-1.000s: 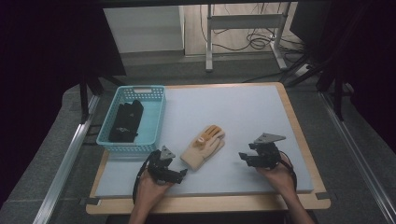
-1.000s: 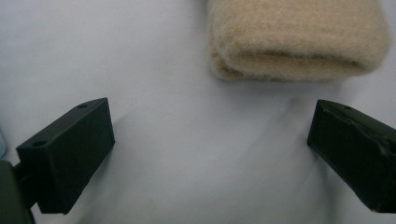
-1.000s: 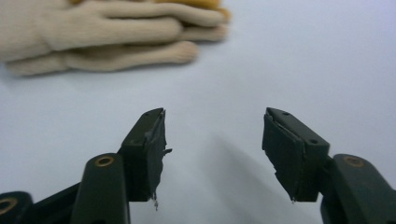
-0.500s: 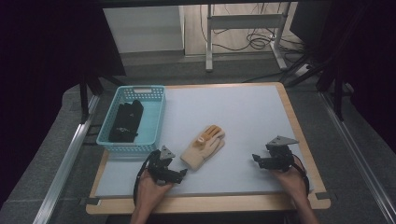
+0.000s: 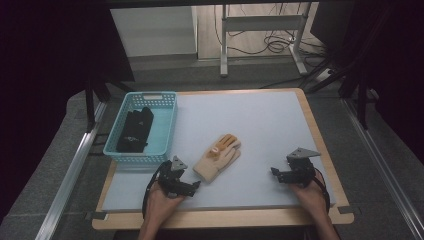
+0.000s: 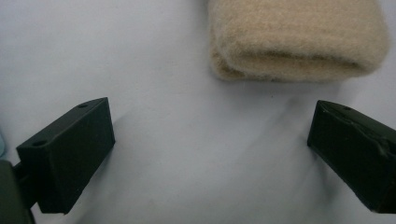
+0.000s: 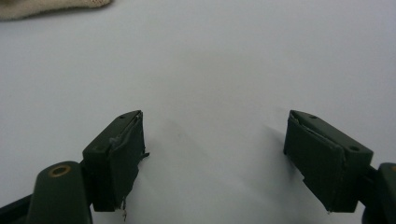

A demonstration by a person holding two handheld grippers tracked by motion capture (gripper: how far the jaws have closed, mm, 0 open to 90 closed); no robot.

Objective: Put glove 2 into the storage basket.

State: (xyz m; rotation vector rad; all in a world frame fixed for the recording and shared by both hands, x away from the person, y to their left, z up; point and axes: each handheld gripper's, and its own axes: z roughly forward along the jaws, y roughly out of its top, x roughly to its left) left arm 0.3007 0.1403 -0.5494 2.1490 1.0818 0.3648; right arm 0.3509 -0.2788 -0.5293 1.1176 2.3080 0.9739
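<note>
Black gloves (image 5: pixel 134 131) already sitting in basket (image 5: pixel 165 134); tan glove (image 5: pixel 218 157) still lying on table (image 5: pixel 260 125), left gripper (image 6: pixel 205 154) & right gripper (image 7: pixel 212 158) both gaping w/ nothing held.

Overhead forward-down — two close tabletop (image 5: pixel 260 125) views

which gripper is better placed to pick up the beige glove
Left. The left gripper sits open just short of the beige glove cuff; the right gripper, also open, is farther off across bare table.
</note>
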